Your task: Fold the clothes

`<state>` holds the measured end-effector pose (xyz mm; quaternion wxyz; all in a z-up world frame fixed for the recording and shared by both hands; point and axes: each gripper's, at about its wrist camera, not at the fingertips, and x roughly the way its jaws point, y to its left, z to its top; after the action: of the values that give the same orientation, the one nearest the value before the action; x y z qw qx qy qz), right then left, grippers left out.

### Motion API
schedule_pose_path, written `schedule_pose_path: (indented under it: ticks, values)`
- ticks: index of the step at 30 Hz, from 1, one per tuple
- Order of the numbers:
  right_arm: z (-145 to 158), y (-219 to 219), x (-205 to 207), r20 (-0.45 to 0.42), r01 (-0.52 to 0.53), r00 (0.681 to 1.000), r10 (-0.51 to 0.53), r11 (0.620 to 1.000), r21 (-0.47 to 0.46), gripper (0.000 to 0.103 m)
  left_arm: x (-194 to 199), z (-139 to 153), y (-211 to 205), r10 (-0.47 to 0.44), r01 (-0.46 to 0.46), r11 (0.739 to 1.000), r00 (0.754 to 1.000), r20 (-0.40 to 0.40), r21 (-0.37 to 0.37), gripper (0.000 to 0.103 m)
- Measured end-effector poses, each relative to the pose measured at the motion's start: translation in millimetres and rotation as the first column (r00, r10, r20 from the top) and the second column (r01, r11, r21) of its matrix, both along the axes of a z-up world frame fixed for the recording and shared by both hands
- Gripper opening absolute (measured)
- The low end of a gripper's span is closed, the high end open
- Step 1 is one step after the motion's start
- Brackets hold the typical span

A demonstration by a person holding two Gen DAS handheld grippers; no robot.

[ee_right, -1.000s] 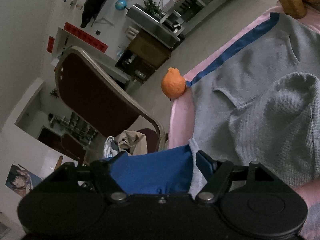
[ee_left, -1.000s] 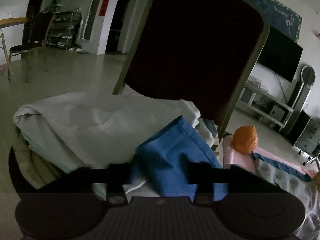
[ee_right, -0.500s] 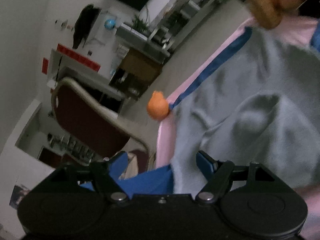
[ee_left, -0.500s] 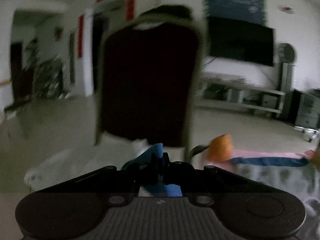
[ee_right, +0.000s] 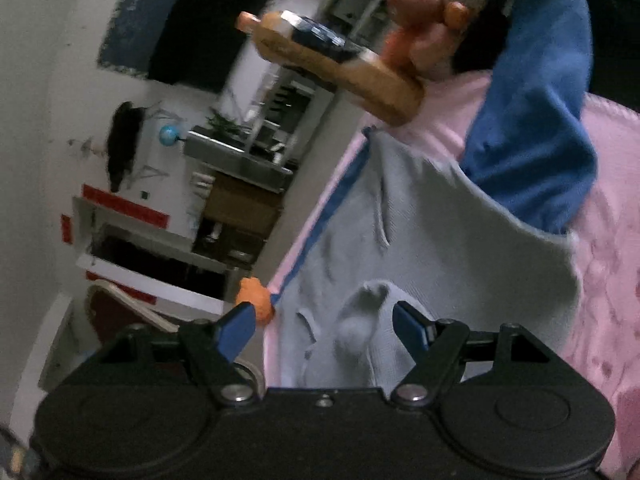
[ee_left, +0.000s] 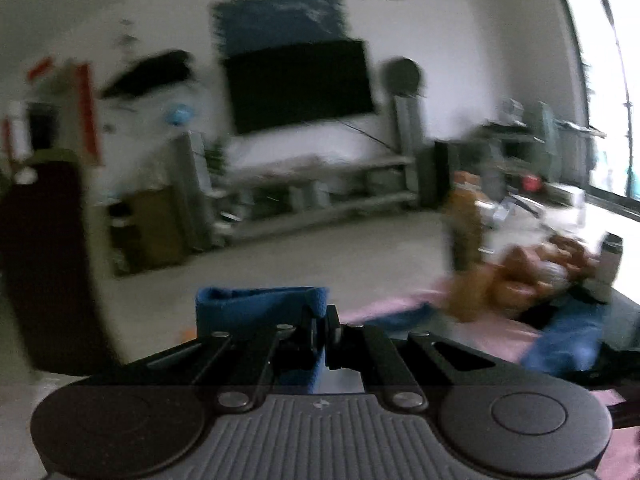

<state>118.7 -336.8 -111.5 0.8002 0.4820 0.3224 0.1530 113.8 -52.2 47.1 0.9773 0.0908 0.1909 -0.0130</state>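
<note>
My left tool (ee_left: pixel 320 326) pinches a blue garment's cuff (ee_left: pixel 256 304), lifted clear. My right tool (ee_right: pixel 324 322) stands wide over the grey garment (ee_right: pixel 432 240), which lies rumpled on the pink counter cover (ee_right: pixel 604 280) beside a blue sleeve (ee_right: pixel 536 120). Risks: the narrow pinch may slip, or the blue cloth may drag the grey garment askew.

Black hand-held gripper (ee_right: pixel 324 316) with blue fingertips (ee_right: pixel 236 330), silver pivot screws, ribbed housing
</note>
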Motion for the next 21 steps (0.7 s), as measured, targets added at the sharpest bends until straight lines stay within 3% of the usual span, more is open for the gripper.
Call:
schedule_pose_path:
  ticks: [2, 4, 9, 16, 19, 21]
  values:
    - [3, -4, 0, 0.019, 0.015, 1.000, -0.014, 0.999, -0.036, 0.075, 15, -25, -35, -0.027, 0.027, 1.000, 0.997, -0.073, -0.001, 0.019]
    - [3, -9, 3, 0.010, 0.026, 1.000, -0.025, 0.999, -0.038, 0.075, 24, -51, -58, -0.055, 0.052, 0.998, 0.983, -0.174, -0.021, 0.021]
    - [0, -21, 2, 0.000, 0.049, 0.999, -0.049, 0.998, -0.044, 0.075, 14, -74, 2, 0.005, -0.019, 0.998, 0.972, -0.234, -0.059, 0.034]
    - [8, -3, 7, 0.021, 0.021, 1.000, -0.017, 0.985, -0.169, 0.075, -3, -102, 98, 0.100, -0.136, 0.986, 0.949, -0.299, -0.101, 0.033]
    - [6, 18, 21, -0.014, -0.038, 0.999, 0.036, 0.971, -0.235, 0.075, -11, -114, 140, 0.139, -0.186, 0.976, 0.934, -0.328, -0.117, 0.018]
    - [0, 33, 38, -0.068, -0.089, 0.995, 0.073, 0.958, -0.273, 0.074, -16, -122, 167, 0.164, -0.220, 0.967, 0.923, -0.348, -0.127, 0.014]
